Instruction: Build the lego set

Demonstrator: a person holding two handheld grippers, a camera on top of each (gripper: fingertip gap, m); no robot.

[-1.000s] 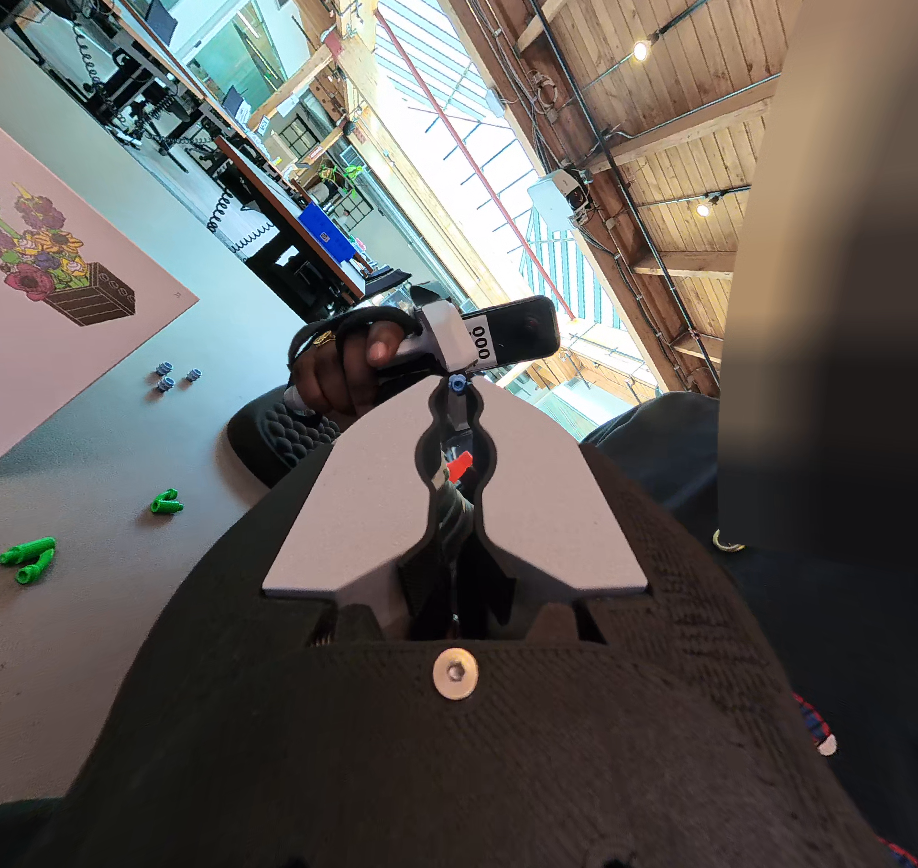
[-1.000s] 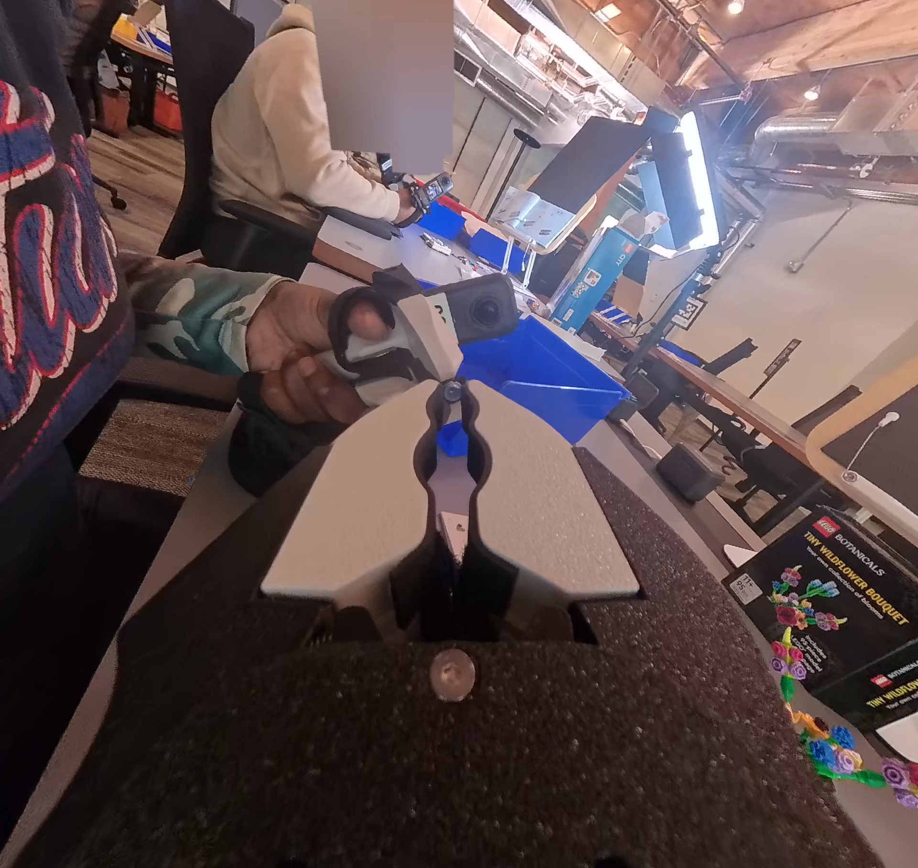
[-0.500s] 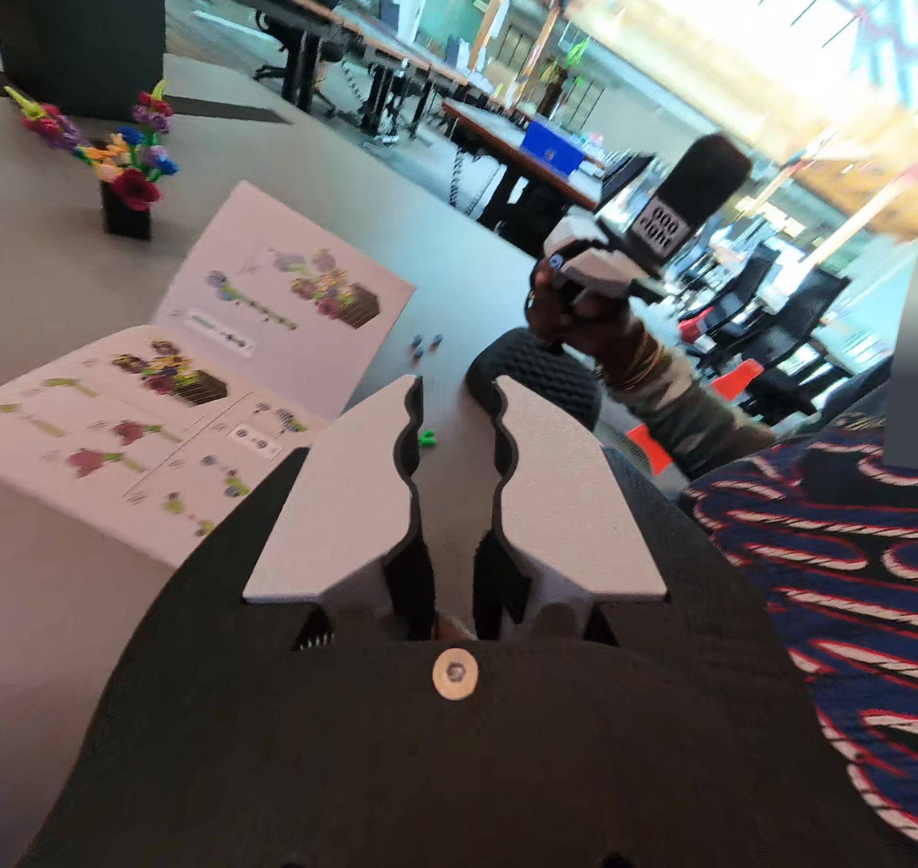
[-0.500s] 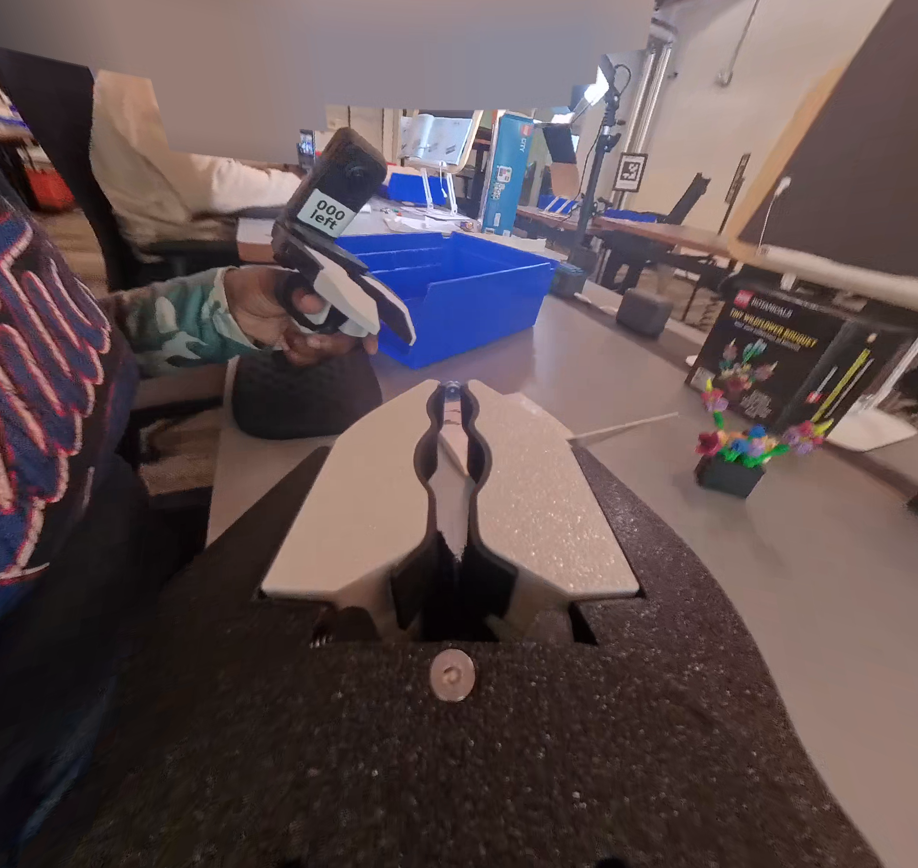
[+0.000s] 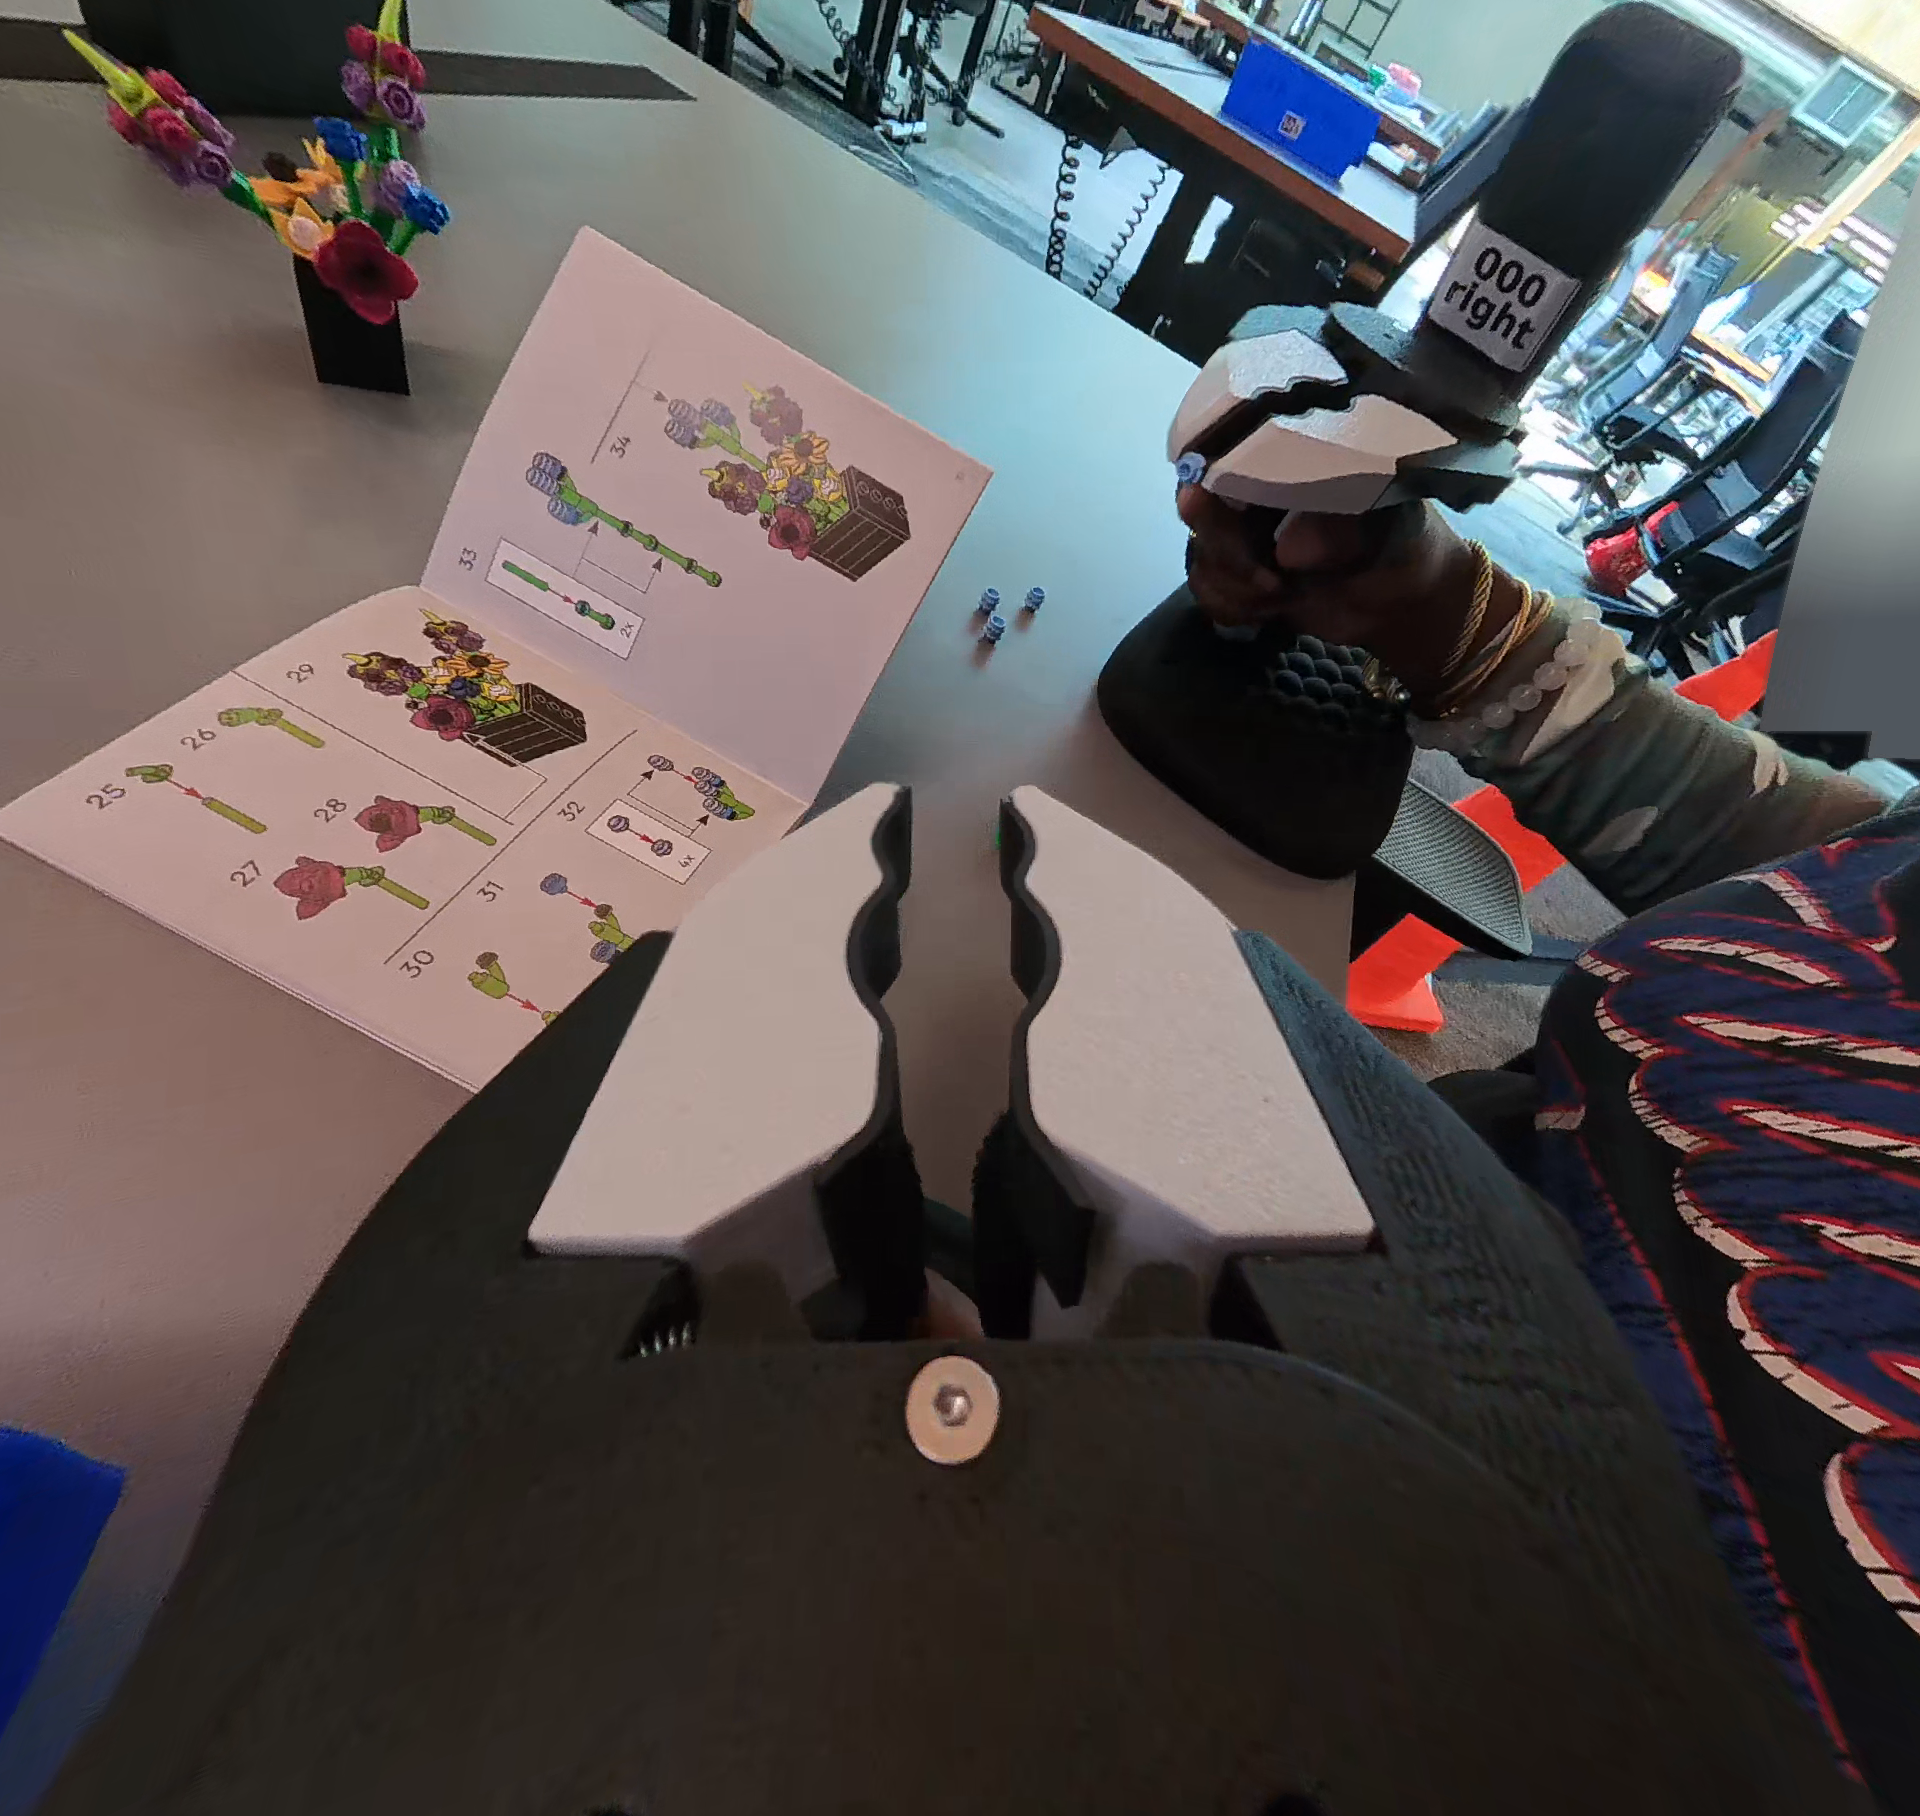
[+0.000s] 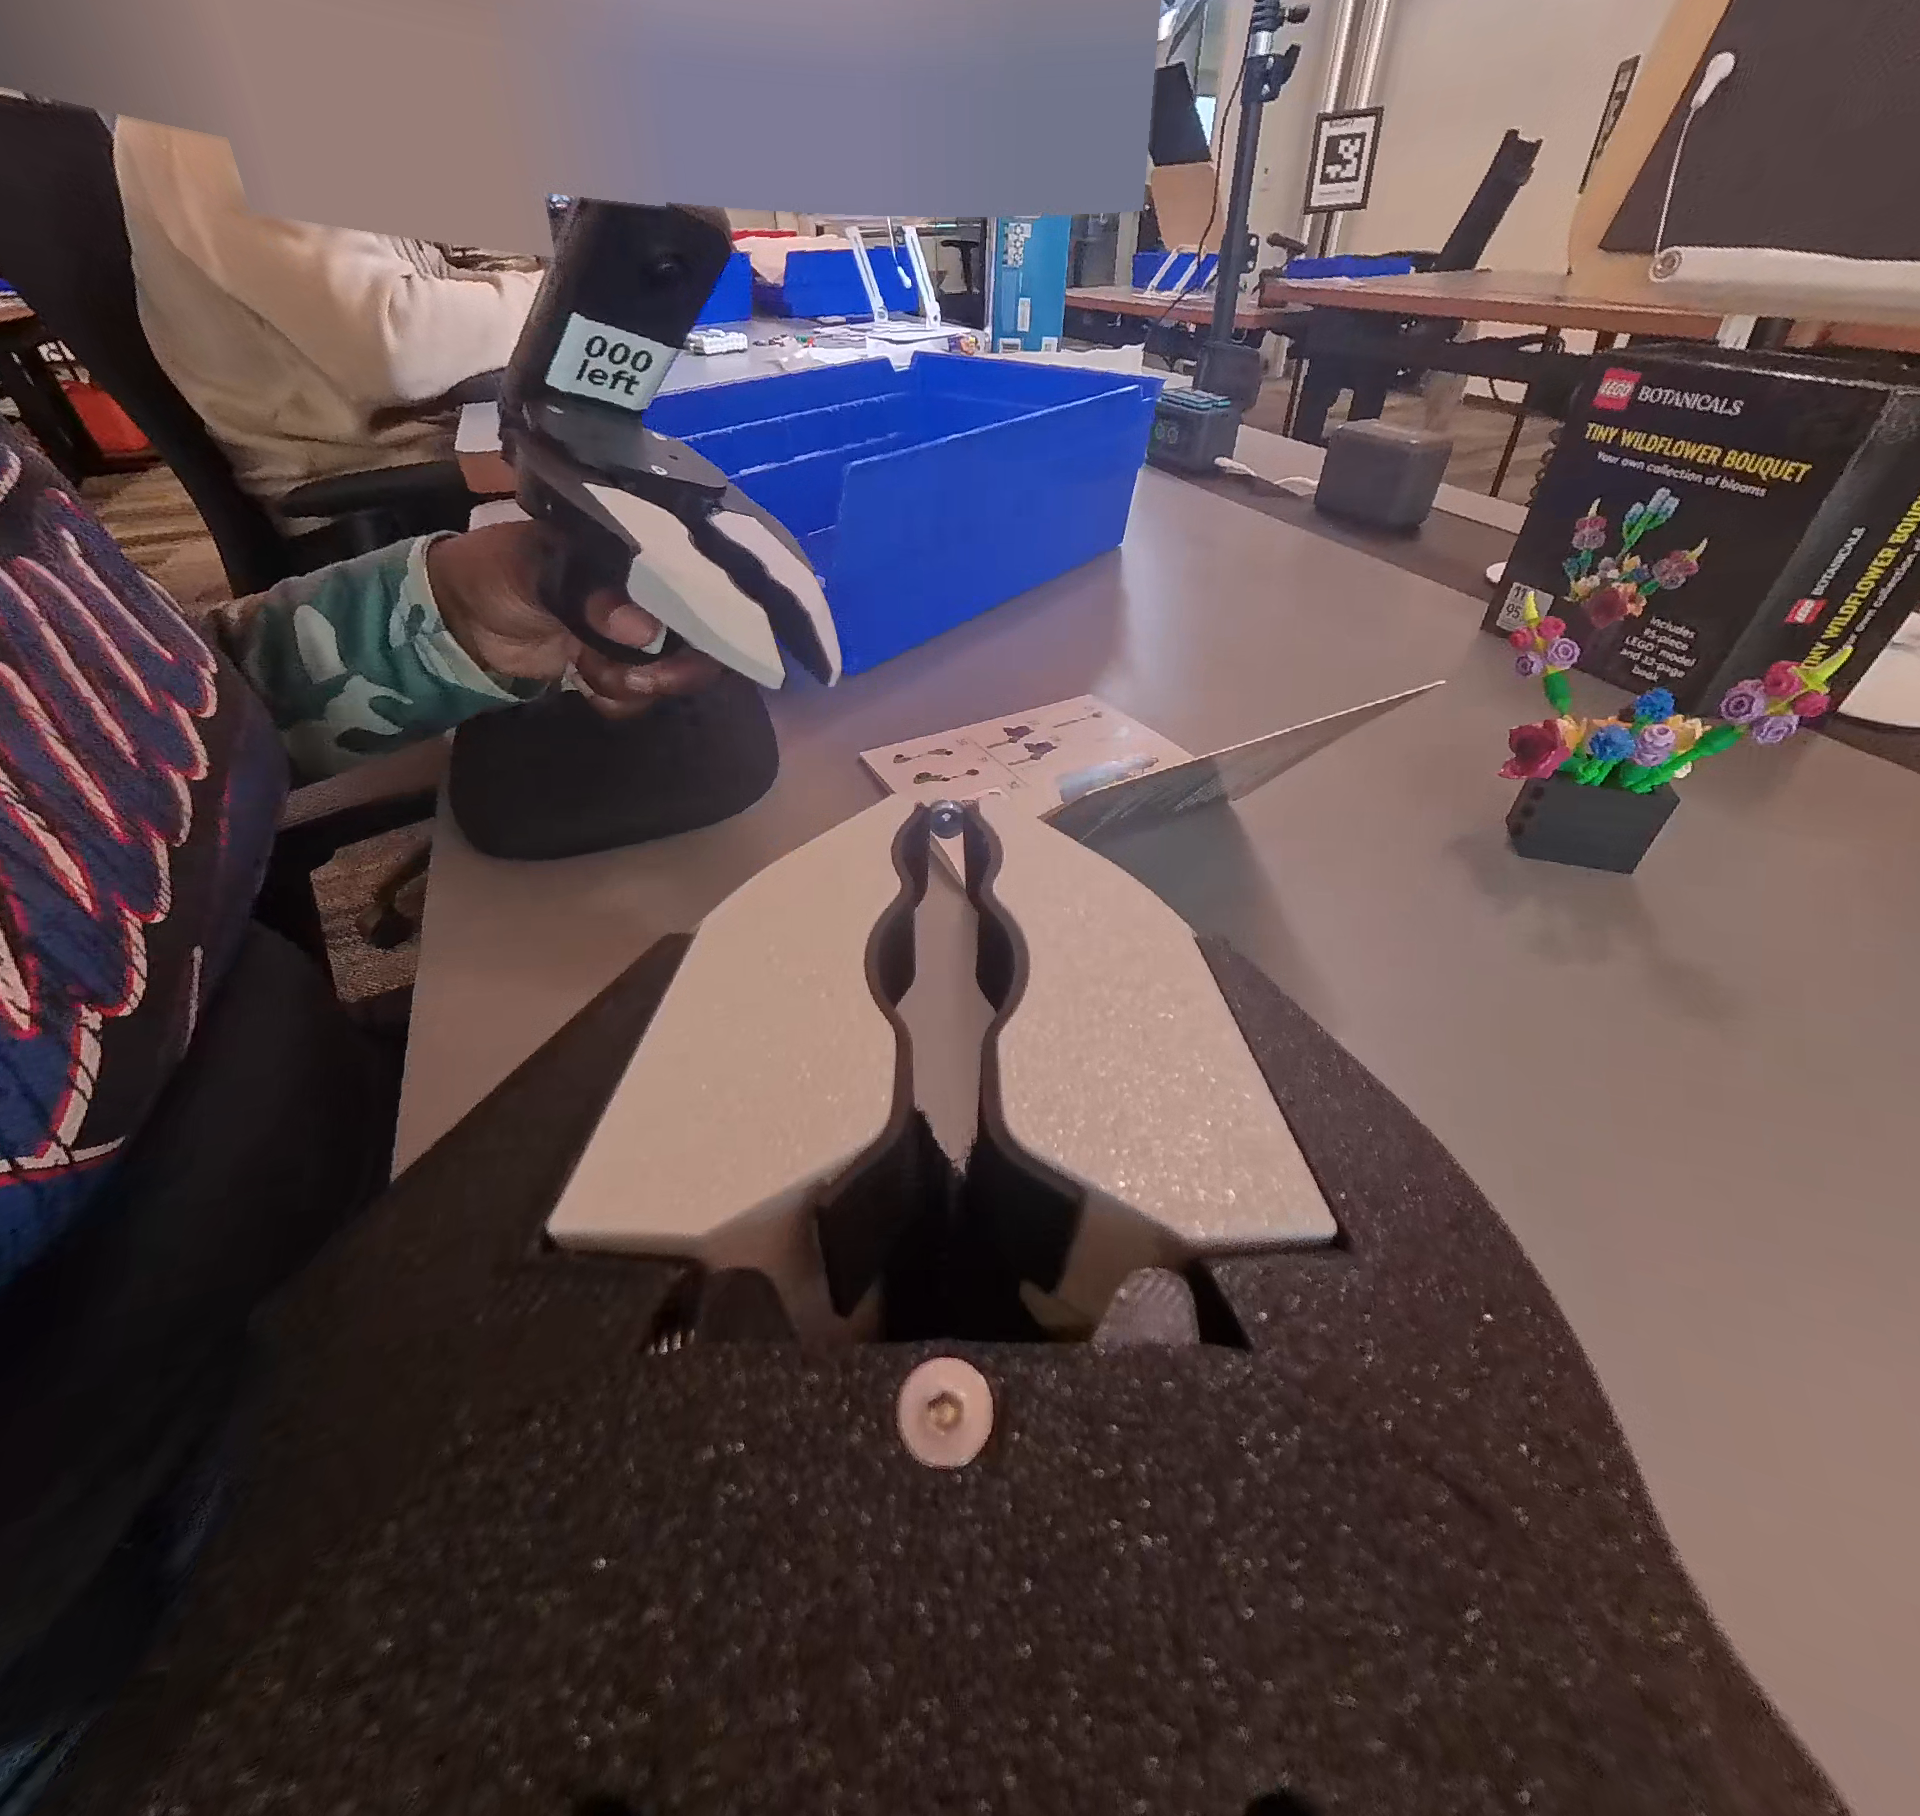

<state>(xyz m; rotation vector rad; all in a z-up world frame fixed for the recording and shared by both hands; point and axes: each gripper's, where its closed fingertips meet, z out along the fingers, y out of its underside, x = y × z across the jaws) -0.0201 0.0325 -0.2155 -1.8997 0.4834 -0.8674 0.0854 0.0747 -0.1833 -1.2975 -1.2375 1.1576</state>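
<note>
Our right hand-held gripper [image 6: 943, 821] pinches a small blue stud [image 6: 943, 817] at its very fingertips, held above the counter [image 6: 1299, 935]. Our left hand-held gripper [image 5: 951, 810] is spread and empty. Three loose blue studs [image 5: 1003, 613] lie on the counter ahead of the left gripper and just right of its line, below the right one's tips. A speck of green [image 5: 997, 836], perhaps the stem, peeks between the left jaws; we judge the left is nearer to it.

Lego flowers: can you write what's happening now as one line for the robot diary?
left tool: open, empty | right tool: shut on small blue piece | flower pot: upright on table | booklet: open
</note>
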